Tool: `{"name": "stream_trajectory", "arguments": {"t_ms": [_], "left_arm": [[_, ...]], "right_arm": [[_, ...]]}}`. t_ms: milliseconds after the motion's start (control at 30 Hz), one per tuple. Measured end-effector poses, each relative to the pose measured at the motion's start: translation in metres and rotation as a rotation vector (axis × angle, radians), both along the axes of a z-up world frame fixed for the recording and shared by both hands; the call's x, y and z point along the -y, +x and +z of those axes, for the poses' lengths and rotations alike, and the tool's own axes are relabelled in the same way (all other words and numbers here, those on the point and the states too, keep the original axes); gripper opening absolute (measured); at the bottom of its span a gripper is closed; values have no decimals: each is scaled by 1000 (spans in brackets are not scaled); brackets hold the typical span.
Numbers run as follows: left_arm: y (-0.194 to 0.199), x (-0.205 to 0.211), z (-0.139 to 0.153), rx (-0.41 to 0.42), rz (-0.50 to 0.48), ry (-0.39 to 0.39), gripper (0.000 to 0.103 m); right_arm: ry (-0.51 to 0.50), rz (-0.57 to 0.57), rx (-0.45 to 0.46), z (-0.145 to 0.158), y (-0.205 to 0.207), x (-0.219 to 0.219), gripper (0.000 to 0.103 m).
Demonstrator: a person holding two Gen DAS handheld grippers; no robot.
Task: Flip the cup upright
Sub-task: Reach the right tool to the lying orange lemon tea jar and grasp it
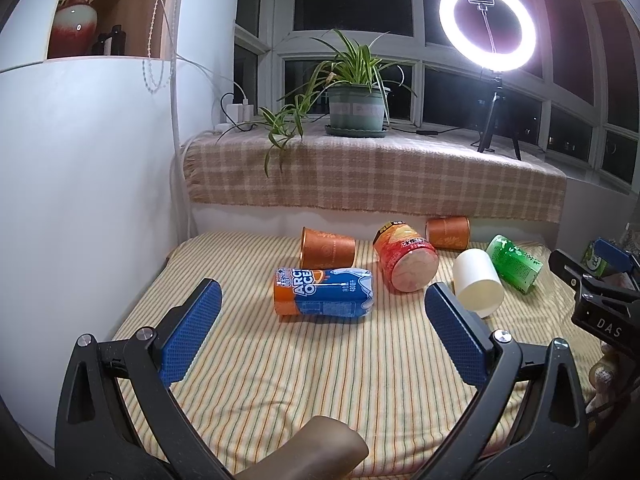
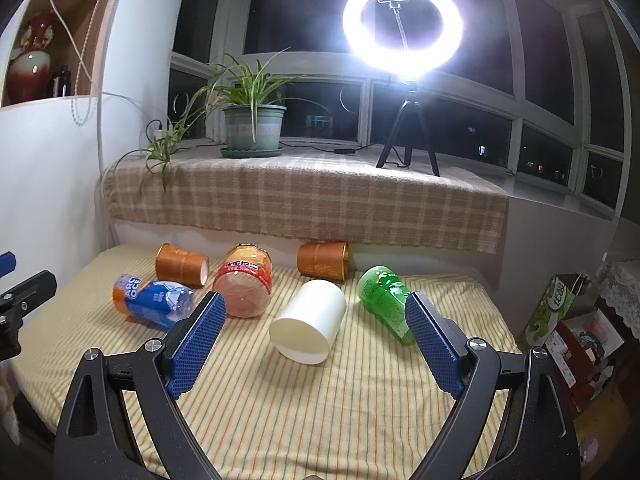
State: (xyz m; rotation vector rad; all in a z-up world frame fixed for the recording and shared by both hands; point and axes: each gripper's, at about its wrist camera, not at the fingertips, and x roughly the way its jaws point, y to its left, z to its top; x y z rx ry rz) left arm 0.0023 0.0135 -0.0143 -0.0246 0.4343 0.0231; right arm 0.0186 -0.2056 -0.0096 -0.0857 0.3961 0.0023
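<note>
Several cups lie on their sides on a striped cloth. A white cup (image 2: 309, 327) lies between my right fingers' line, its open end toward me; it also shows in the left wrist view (image 1: 478, 282). A blue-orange cup (image 1: 323, 292) lies ahead of my left gripper (image 1: 322, 300), which is open and empty. My right gripper (image 2: 314, 312) is open and empty, just short of the white cup. A red cup (image 1: 406, 262), a green cup (image 1: 514, 263) and two orange cups (image 1: 327, 247) (image 1: 447, 233) lie farther back.
A checked cloth covers the window ledge (image 1: 372, 172) behind the striped table (image 1: 280, 368), with a potted plant (image 1: 356, 108) and a ring light on a tripod (image 1: 488, 36). A white cabinet (image 1: 80, 184) stands at left. Boxes (image 2: 568, 320) sit right of the table.
</note>
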Motion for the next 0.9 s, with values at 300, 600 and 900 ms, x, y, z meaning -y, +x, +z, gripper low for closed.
{"name": "stream_trajectory", "arguments": {"t_ms": [300,600,900], "left_arm": [[-1,-11,-6,-27,18,-8,103],[-1,-33,-19,-83,27,-46,103],[-5,-51,-36,-141,45,-75,103]], "right_arm": [[-14,77,-37,-2,27,-12,91],[79,254,-246,-14,95,-30,91],[215,308,-460,-30,175,-34,91]]}}
